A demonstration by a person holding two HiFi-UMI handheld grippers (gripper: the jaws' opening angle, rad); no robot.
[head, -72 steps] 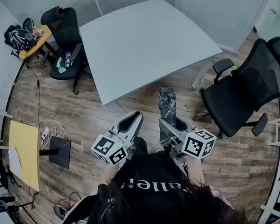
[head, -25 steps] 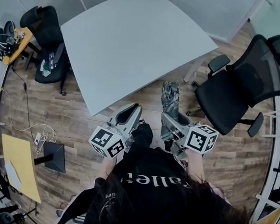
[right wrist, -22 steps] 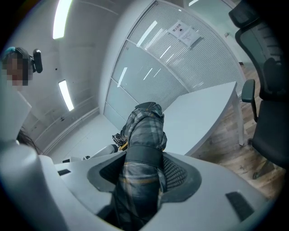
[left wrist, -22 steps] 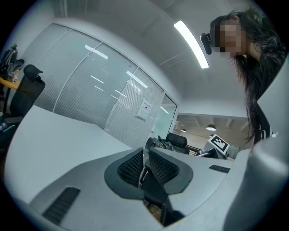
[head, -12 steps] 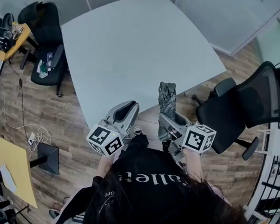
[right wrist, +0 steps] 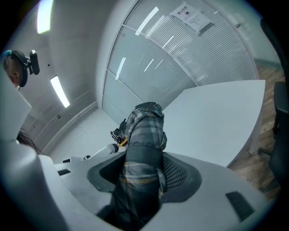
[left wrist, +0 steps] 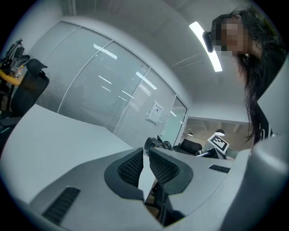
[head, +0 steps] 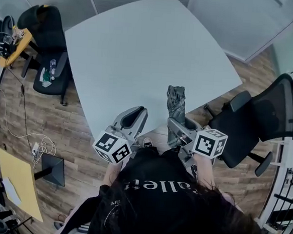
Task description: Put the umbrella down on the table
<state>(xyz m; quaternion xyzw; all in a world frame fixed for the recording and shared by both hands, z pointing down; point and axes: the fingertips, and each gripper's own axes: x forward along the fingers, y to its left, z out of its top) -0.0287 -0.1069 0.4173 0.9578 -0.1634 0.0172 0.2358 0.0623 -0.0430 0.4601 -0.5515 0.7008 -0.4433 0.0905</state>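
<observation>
head view: a folded umbrella (head: 176,103) in grey plaid fabric stands nearly upright in the right gripper (head: 179,122). its crumpled top shows over the near edge of the table (head: 141,53), a broad pale slab with a smooth matte top and rounded corners. the left gripper (head: 138,111), smooth grey plastic with a black-and-white marker cube at its back, points at the same edge and carries nothing. a black mesh office chair (head: 257,122) stands on the wood-plank floor (head: 50,116) to the right.

left gripper view: the left gripper (left wrist: 145,155) has its two dark, dimpled pads (left wrist: 131,167) drawn almost together, only a thin sliver between them and nothing in it. beyond them lies the flat table top (left wrist: 54,140), with ribbed glass walls (left wrist: 99,90) behind.

right gripper view: the right gripper (right wrist: 144,158) pinches the umbrella (right wrist: 144,131) around its soft, rolled body, where a plain dark strap wraps the cloth. a textured pad (right wrist: 174,169) presses its side. the umbrella is above the table (right wrist: 216,122), not lying on it.
</observation>
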